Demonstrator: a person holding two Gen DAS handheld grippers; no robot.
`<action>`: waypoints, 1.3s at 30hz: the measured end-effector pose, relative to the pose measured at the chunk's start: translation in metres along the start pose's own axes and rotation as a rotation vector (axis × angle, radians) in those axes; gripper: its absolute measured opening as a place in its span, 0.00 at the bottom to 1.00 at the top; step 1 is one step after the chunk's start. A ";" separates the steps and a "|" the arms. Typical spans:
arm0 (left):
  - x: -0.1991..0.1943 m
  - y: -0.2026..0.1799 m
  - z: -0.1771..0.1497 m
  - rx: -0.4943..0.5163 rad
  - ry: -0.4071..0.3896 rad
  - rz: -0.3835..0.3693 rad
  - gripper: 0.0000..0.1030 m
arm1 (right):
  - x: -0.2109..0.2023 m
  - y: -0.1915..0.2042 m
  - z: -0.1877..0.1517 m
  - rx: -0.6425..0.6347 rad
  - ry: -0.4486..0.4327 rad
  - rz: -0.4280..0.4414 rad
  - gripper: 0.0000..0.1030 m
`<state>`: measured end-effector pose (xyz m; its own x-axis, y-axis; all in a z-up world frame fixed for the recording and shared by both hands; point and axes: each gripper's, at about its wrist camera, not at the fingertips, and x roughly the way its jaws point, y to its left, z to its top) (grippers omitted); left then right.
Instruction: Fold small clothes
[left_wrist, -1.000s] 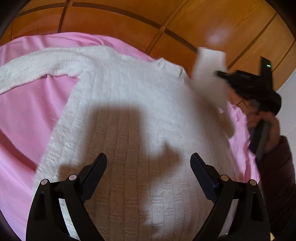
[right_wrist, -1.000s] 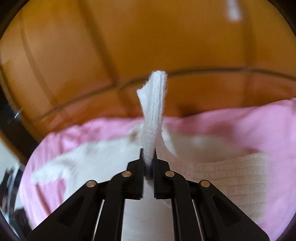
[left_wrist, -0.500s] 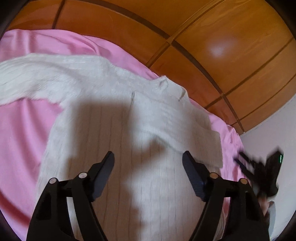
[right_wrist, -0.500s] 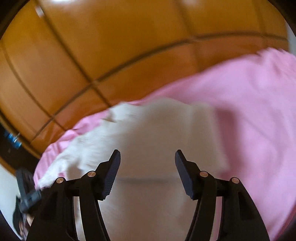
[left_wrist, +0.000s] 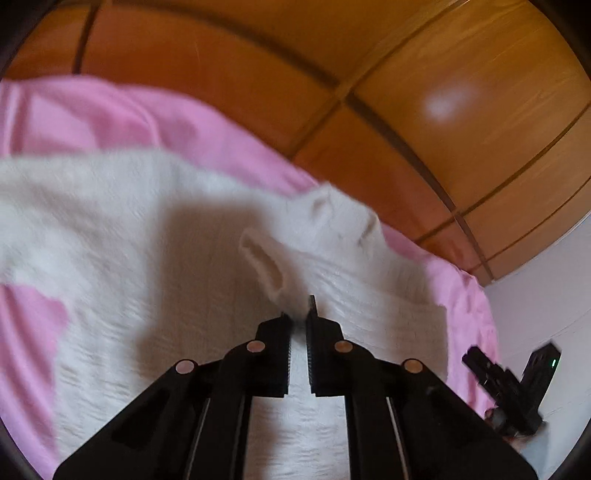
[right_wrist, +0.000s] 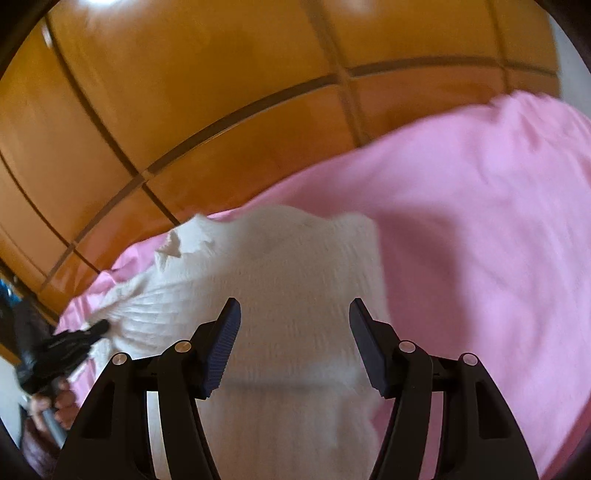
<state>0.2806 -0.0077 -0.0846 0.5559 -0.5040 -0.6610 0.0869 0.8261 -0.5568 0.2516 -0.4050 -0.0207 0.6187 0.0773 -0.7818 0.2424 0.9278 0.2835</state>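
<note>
A white knit sweater (left_wrist: 155, 258) lies on a pink sheet (left_wrist: 92, 118). Its right sleeve is folded across the chest, cuff (left_wrist: 264, 262) near the middle. My left gripper (left_wrist: 300, 317) is shut on the sweater fabric just below that cuff. In the right wrist view my right gripper (right_wrist: 295, 325) is open and empty, held above the sweater (right_wrist: 295, 266); the left gripper (right_wrist: 74, 339) shows at the far left, touching the cloth. The right gripper (left_wrist: 517, 384) shows at the right edge of the left wrist view, off the sweater.
A wooden panelled headboard (left_wrist: 369, 92) stands behind the bed. The pink sheet (right_wrist: 480, 221) spreads wide to the right of the sweater. A pale wall (left_wrist: 546, 302) lies at the right.
The right gripper let go of the sleeve, laid it across the chest, and drew back open. The left gripper moved in and shut on the fabric by the cuff.
</note>
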 end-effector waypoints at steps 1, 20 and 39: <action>-0.002 0.001 0.001 0.014 -0.014 0.029 0.06 | 0.011 0.005 0.003 -0.021 0.006 -0.024 0.59; -0.081 0.103 -0.031 -0.224 -0.185 0.137 0.64 | 0.089 0.020 -0.024 -0.110 -0.001 -0.274 0.74; -0.222 0.349 -0.043 -0.841 -0.398 0.116 0.48 | 0.083 0.025 -0.028 -0.139 -0.014 -0.320 0.77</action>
<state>0.1515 0.3822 -0.1540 0.7789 -0.1784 -0.6013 -0.5270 0.3336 -0.7816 0.2883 -0.3654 -0.0946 0.5382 -0.2295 -0.8110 0.3219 0.9452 -0.0539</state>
